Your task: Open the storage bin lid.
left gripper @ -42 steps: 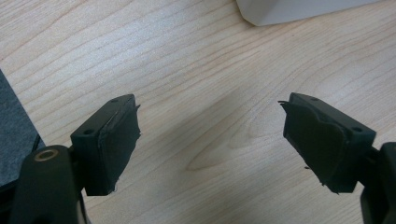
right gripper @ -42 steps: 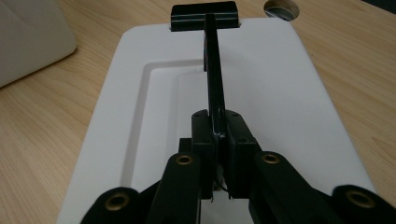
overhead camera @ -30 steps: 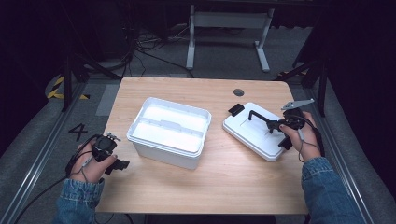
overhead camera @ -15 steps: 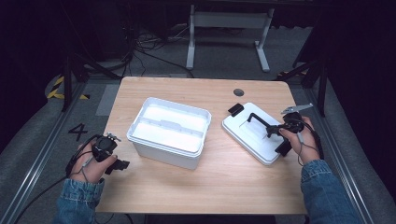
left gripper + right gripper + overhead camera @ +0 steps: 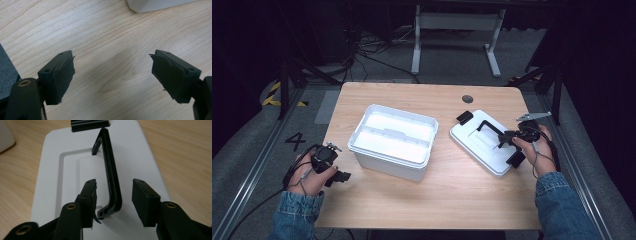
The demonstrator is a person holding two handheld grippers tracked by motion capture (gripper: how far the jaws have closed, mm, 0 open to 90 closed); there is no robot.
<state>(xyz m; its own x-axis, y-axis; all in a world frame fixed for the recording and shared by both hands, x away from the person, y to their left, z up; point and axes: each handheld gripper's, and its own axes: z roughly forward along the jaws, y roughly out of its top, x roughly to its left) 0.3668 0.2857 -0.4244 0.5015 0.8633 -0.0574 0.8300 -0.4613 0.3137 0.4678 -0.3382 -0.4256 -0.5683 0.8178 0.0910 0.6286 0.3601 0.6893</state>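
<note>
At the centre of the high view, an open white plastic box [image 5: 391, 141] sits on the pale wooden surface [image 5: 422, 200], with its flat white lid [image 5: 482, 145] lying apart at the right. The right gripper [image 5: 507, 142] hovers over the lid; the left gripper [image 5: 339, 176] rests low at the lower left.

In the left gripper view, the jaws are spread wide over bare wood grain, grasping nothing.

In the right gripper view, the jaws stand released on either side of the lid's raised black handle [image 5: 111, 180], a slim rigid bar. The step appears to be taking the handle; next, closing squarely on it.
</note>
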